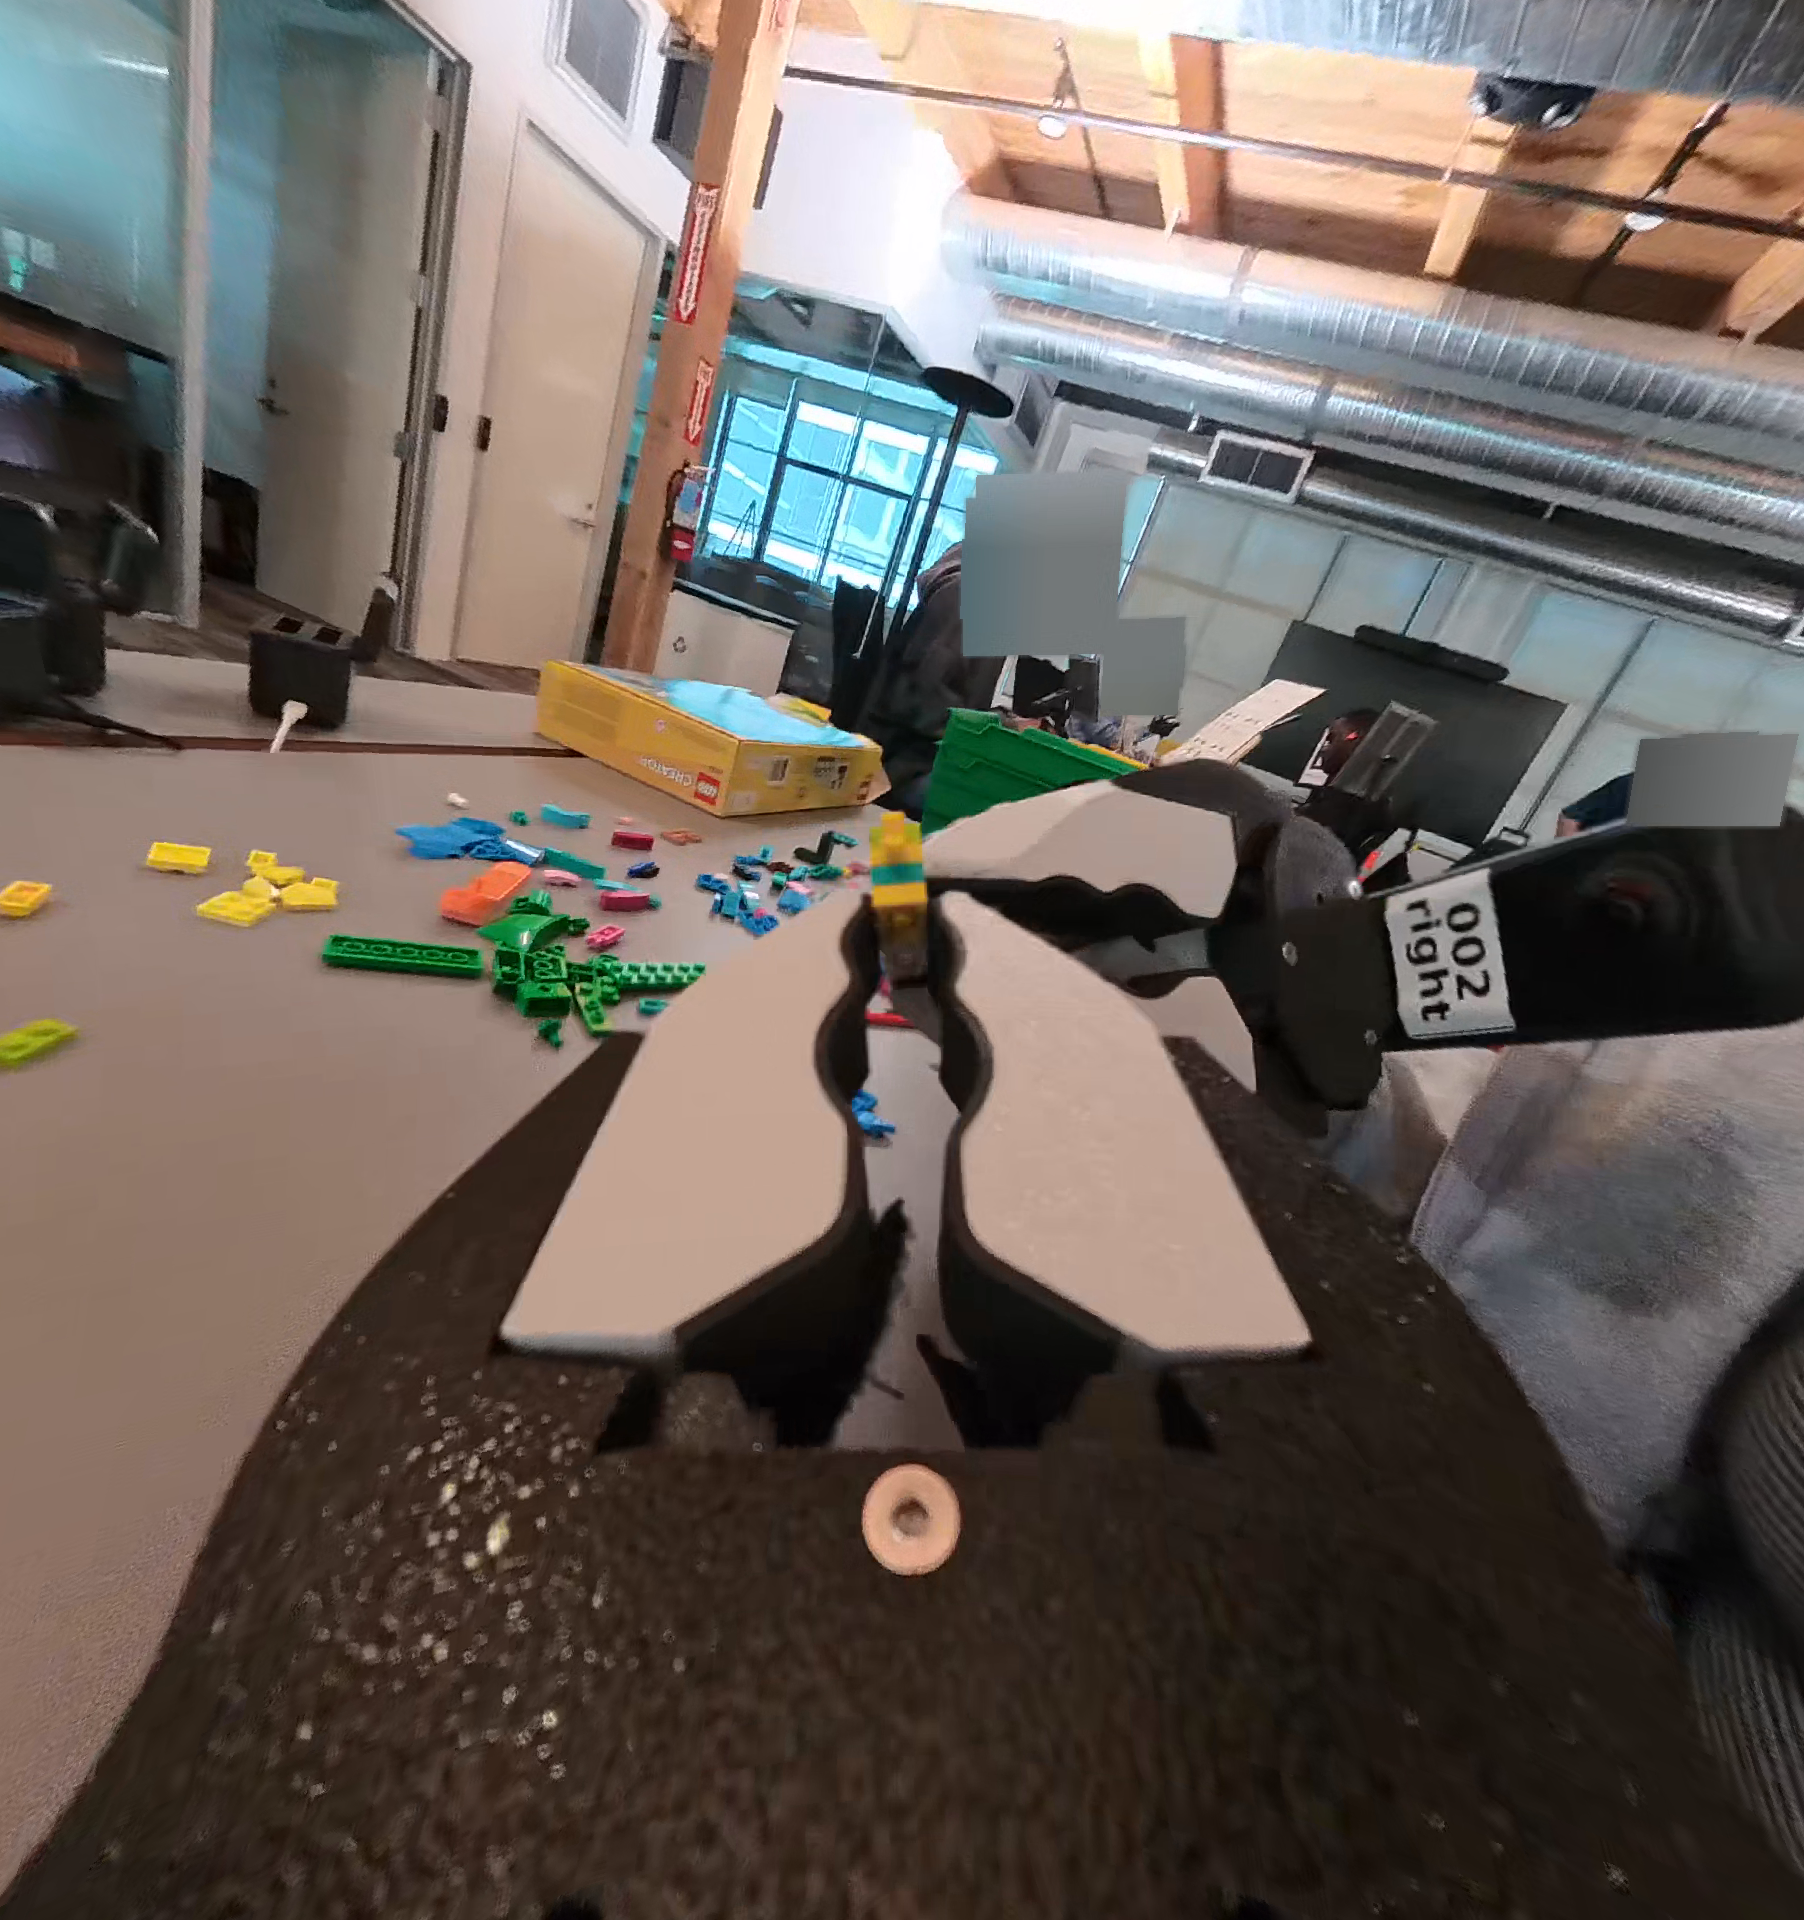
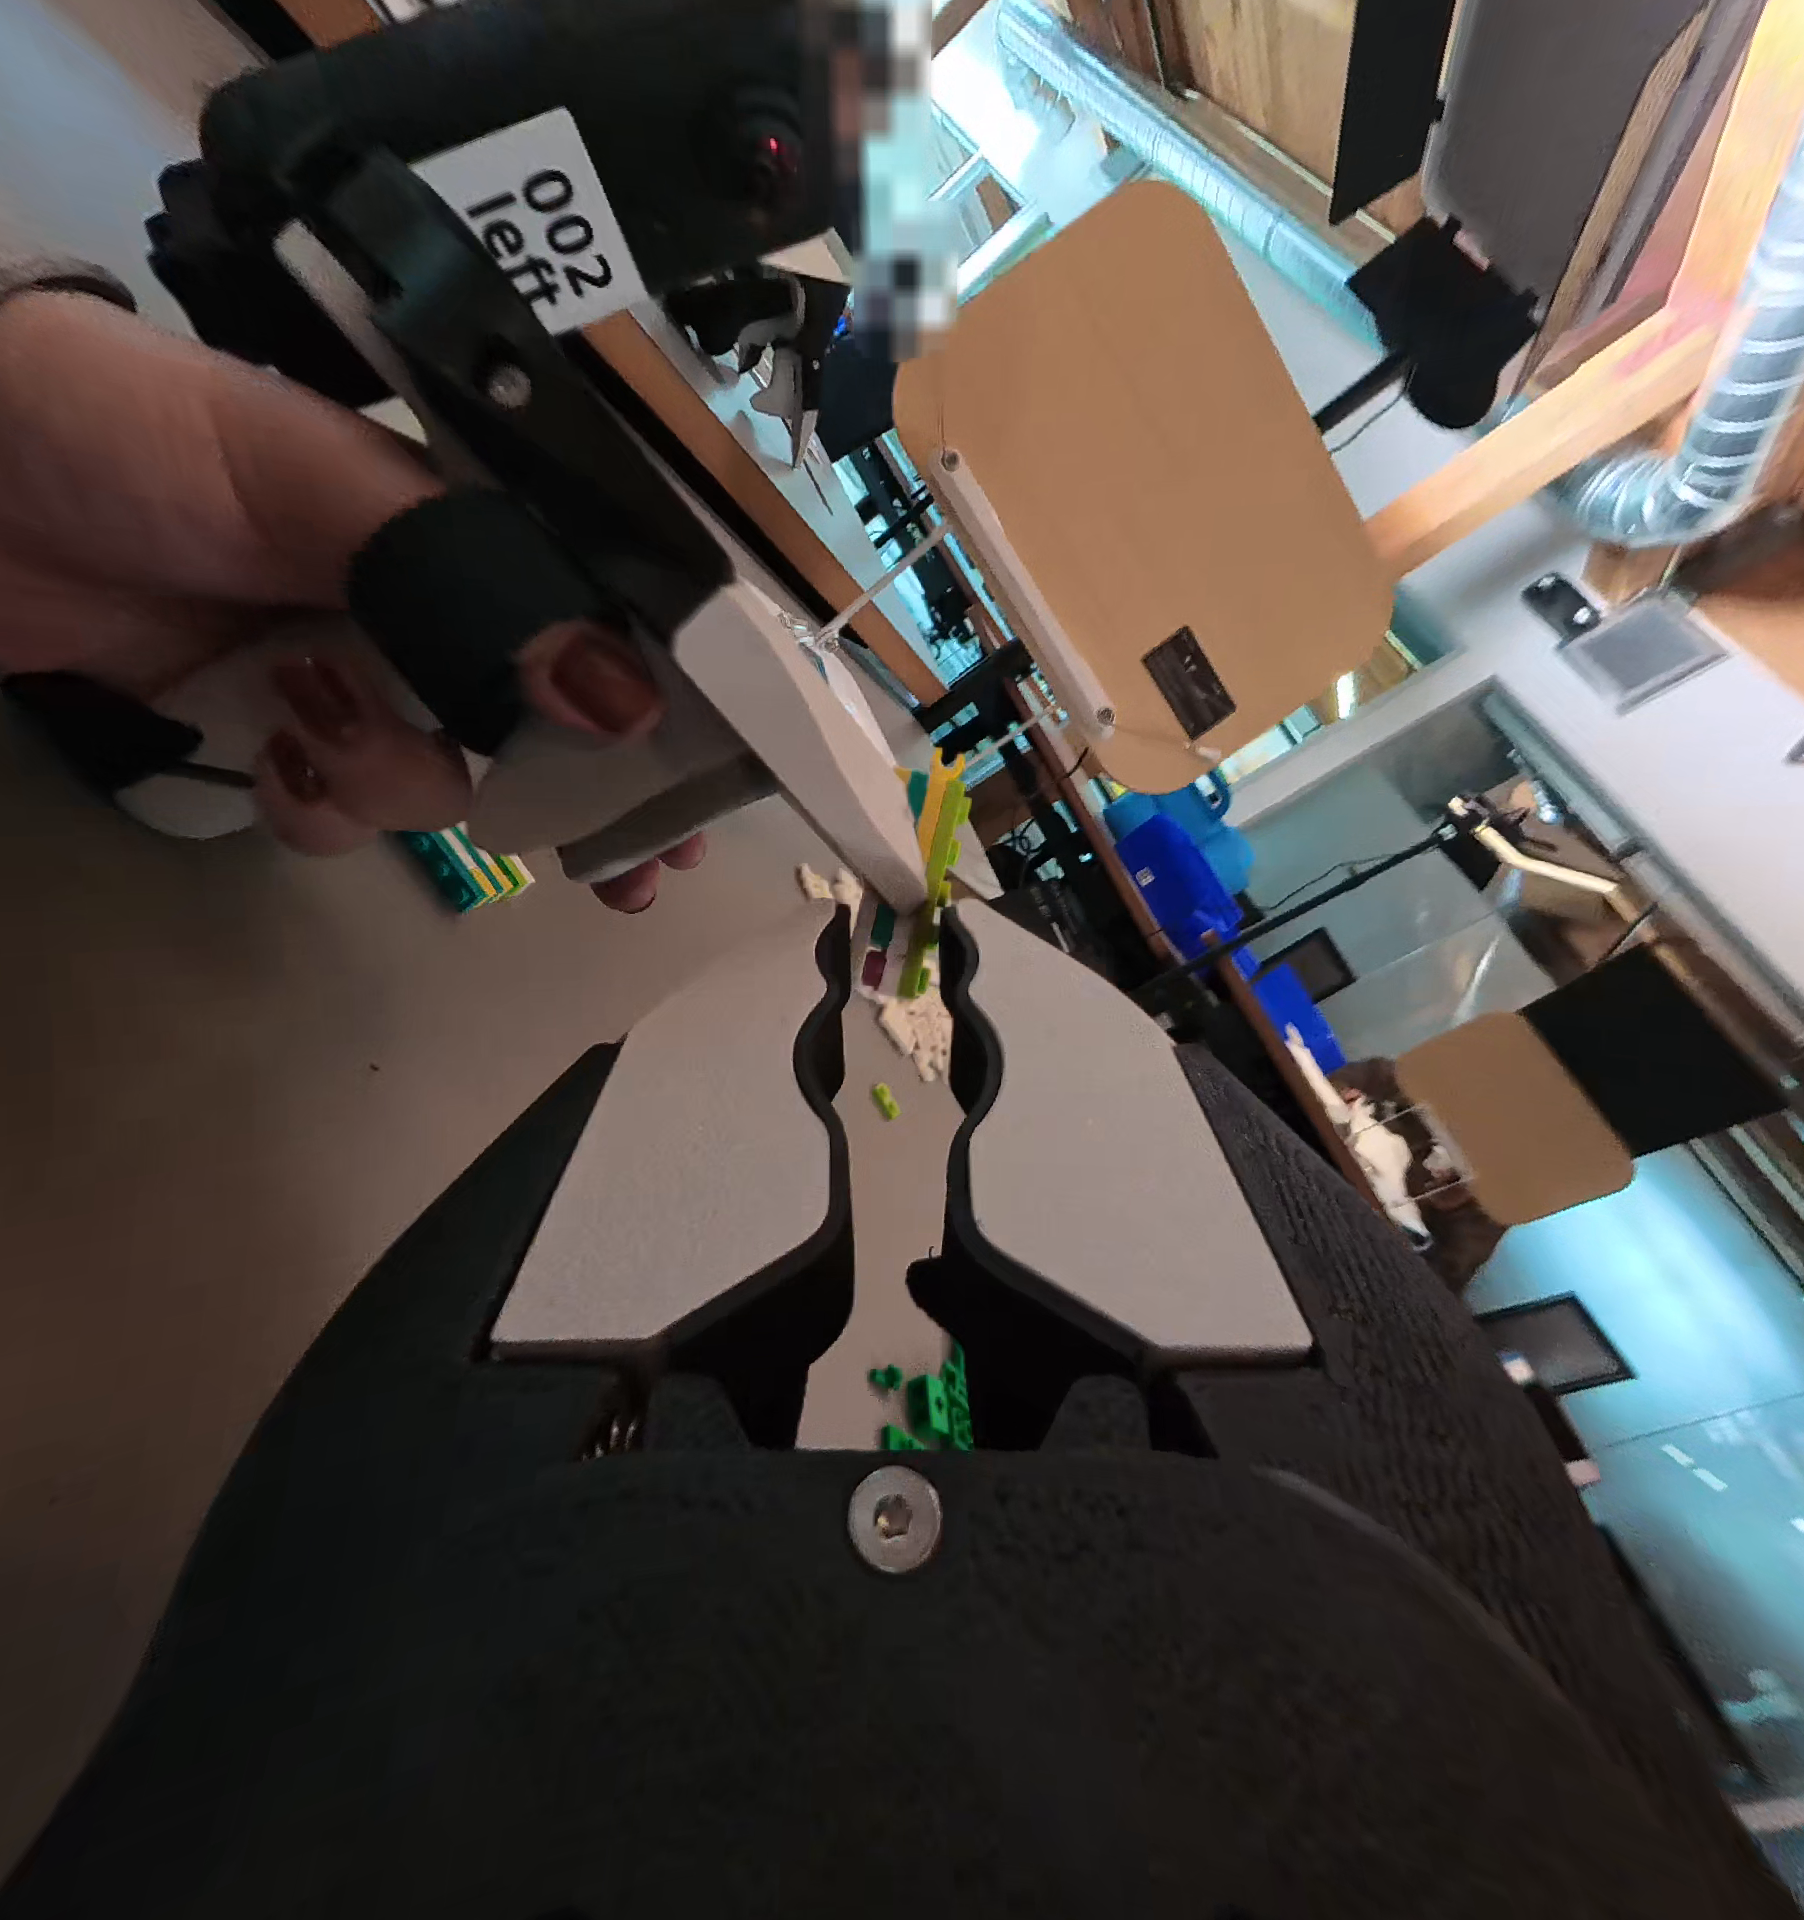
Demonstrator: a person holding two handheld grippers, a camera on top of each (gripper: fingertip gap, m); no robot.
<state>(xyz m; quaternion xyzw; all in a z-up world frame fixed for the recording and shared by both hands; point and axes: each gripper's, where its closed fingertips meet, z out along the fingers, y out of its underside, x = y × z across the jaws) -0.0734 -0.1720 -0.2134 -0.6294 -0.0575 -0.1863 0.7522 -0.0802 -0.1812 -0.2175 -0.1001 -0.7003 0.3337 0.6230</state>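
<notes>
Both grippers clamp one small stacked brick assembly (image 1: 900, 891) in mid-air above the table (image 1: 202, 1091): left gripper (image 1: 903, 935) low, right gripper (image 2: 903, 940) higher. Light, rigid, probably snaps apart; grip the flat sides. Loose bricks (image 1: 524, 935) lie beyond.

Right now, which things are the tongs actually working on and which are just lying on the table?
In hand:
- small stacked brick assembly, yellow, teal and lime, gripped by left tongs and right tongs

Lying about:
- green bricks
- yellow plates
- orange piece
- blue pieces
- yellow set box
- white pieces
</notes>
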